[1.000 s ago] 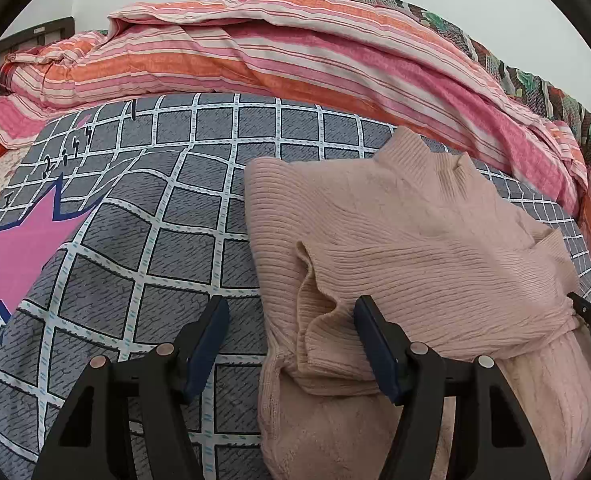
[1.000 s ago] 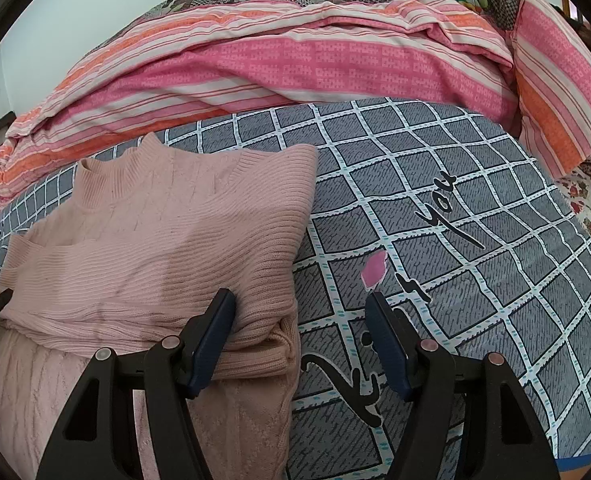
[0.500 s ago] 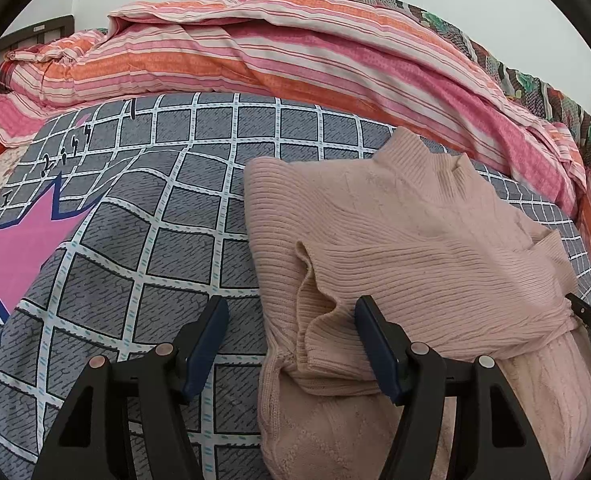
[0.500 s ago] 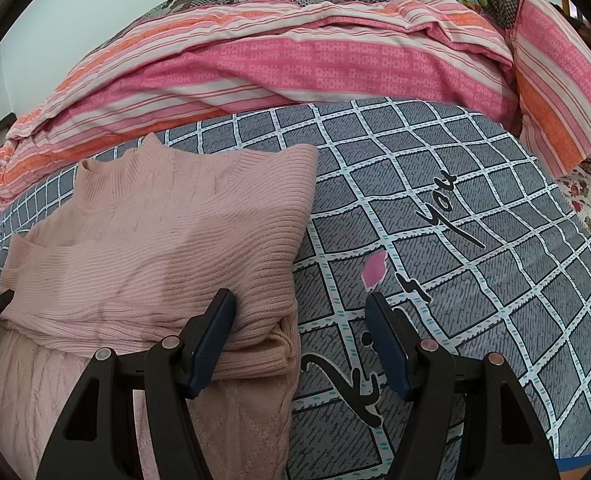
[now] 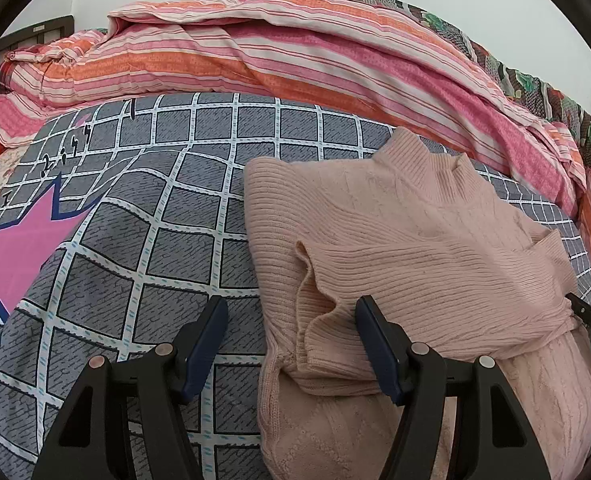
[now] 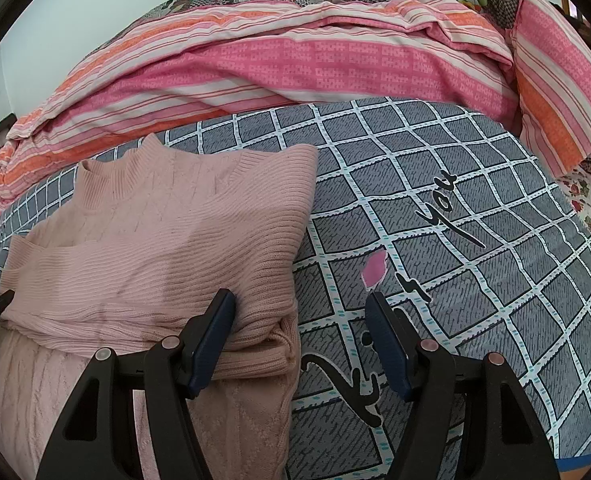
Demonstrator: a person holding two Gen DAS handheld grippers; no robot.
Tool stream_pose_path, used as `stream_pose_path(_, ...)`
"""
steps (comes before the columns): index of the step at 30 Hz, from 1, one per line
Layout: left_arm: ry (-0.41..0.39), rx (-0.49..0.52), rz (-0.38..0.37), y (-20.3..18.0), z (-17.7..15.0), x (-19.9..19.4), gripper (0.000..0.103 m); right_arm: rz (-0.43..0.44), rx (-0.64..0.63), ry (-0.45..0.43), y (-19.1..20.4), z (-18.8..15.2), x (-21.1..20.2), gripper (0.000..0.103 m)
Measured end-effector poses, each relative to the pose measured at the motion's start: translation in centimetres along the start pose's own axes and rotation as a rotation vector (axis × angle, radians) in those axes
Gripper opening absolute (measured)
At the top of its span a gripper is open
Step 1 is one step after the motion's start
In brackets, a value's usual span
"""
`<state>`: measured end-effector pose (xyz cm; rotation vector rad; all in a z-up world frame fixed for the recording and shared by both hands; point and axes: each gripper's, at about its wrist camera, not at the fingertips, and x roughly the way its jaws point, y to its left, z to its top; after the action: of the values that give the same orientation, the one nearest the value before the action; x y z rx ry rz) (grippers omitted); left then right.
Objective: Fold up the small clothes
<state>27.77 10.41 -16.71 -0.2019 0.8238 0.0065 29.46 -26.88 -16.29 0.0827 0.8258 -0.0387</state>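
Observation:
A pale pink ribbed knit sweater [image 5: 415, 248] lies on the grey checked bed sheet [image 5: 167, 216], sleeves folded across its body, collar toward the far side. My left gripper [image 5: 291, 320] is open and empty, its jaws standing either side of the sweater's left edge and folded cuff. In the right wrist view the sweater [image 6: 155, 240] lies at left. My right gripper [image 6: 299, 320] is open and empty, straddling the sweater's right edge, left finger over the knit, right finger over the sheet [image 6: 475, 280].
A rumpled pink and orange striped quilt [image 5: 295, 56] is heaped along the far side of the bed, also in the right wrist view [image 6: 295, 68]. A pink star print [image 5: 19, 248] marks the sheet at left. Dark headboard [image 5: 27, 36] at far left.
The left wrist view has shifted very slightly; the sweater and both open grippers stay where they were.

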Motion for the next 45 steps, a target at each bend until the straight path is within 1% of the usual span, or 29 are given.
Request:
stream_pose_path(16,-0.001,-0.005,-0.01,-0.1,0.0,0.0,0.066,-0.007,-0.008,-0.001,0.2,0.0,0.0,0.066)
stream_pose_path(22,-0.01,-0.022,-0.079,0.5,-0.1,-0.5,0.071,0.01,-0.028,0.002,0.3,-0.1,-0.1,0.066)
stream_pose_path(26,-0.011,-0.013,-0.088,0.3,-0.4,-0.8,0.072,0.036,-0.017,0.001,0.0,-0.3,-0.5,0.066)
stream_pose_path(30,-0.007,-0.034,-0.144,1.0,-1.2,-1.9,0.072,0.059,0.005,-0.006,-0.6,-0.9,-1.7,0.066)
stream_pose_path(33,0.006,-0.025,-0.173,1.4,-2.6,-3.4,0.072,0.077,-0.025,-0.017,-0.9,-2.1,-3.8,0.067)
stream_pose_path(35,0.005,-0.014,-0.191,1.3,-3.9,-4.5,0.072,0.094,-0.033,-0.058,-1.3,-3.5,-5.7,0.067)
stream_pose_path(37,0.002,-0.001,-0.205,1.0,-5.1,-5.4,0.072,0.096,-0.058,-0.072,-1.2,-4.8,-7.1,0.067)
stream_pose_path(40,0.004,0.02,-0.216,0.5,-6.4,-7.0,0.072,0.117,-0.073,-0.053,-0.9,-6.8,-8.5,0.067)
stream_pose_path(43,0.007,0.022,-0.266,0.1,-7.8,-8.8,0.071,0.132,-0.094,-0.055,-0.7,-9.0,-10.3,0.067)
stream_pose_path(45,0.031,0.011,-0.33,-0.1,-8.9,-9.8,0.07,0.156,-0.102,-0.052,-0.8,-10.3,-11.2,0.067)
